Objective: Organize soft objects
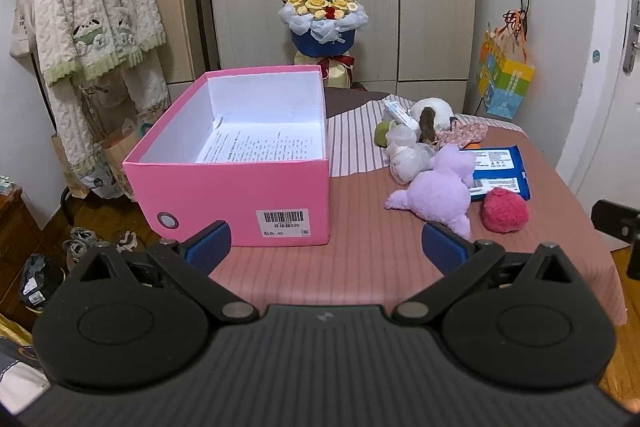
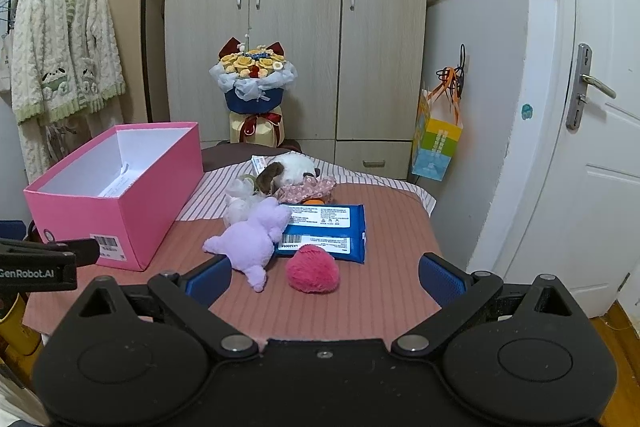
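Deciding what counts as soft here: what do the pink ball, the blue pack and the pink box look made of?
Pink ball: fuzzy plush, matte pile. Blue pack: glossy plastic film with printed labels, probably squashy. Pink box: stiff cardboard with a smooth finish, straight walls and a barcode sticker.

Even, soft indoor light, faint shadows; sharp focus throughout; fisheye bends the edges, corners dark.

"GenRobot.AI" – left tongs (image 2: pixel 38 273); "520", "40" – pink box (image 1: pixel 224 193) label.
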A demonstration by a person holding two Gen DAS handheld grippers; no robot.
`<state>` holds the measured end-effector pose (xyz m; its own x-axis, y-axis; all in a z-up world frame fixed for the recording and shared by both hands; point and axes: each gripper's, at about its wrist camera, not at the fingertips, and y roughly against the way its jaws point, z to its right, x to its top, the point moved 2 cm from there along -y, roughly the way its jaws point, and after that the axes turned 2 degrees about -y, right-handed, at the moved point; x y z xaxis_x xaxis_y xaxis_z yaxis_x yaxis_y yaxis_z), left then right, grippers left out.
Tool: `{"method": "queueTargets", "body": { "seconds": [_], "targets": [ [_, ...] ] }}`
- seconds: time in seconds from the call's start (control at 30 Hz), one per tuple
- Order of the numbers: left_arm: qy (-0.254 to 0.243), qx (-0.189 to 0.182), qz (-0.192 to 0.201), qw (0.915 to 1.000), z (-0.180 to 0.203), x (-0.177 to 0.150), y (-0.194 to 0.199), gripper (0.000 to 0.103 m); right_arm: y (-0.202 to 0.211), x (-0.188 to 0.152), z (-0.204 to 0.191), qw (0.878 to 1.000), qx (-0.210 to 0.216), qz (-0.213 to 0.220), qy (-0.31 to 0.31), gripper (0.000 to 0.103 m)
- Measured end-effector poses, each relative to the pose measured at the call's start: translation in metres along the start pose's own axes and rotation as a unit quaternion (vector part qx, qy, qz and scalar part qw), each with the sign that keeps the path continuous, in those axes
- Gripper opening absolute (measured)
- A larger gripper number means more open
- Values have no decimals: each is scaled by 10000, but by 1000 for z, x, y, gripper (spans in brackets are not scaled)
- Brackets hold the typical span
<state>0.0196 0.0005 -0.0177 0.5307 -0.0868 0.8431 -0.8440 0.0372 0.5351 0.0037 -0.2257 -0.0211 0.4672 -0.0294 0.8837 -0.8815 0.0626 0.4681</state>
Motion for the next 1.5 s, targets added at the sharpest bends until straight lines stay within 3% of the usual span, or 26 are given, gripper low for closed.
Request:
{"method": "queueTargets", "body": {
  "seconds": [0.73, 1.5],
  "targets": [
    [-85, 146, 190, 9997, -3, -3, -2, 103, -6, -2, 0, 9999, -51, -107, 14, 101],
    [87, -67, 376, 9992, -8, -2, 0, 103, -12, -1, 0, 9999, -57, -128, 89, 101]
  ]
}}
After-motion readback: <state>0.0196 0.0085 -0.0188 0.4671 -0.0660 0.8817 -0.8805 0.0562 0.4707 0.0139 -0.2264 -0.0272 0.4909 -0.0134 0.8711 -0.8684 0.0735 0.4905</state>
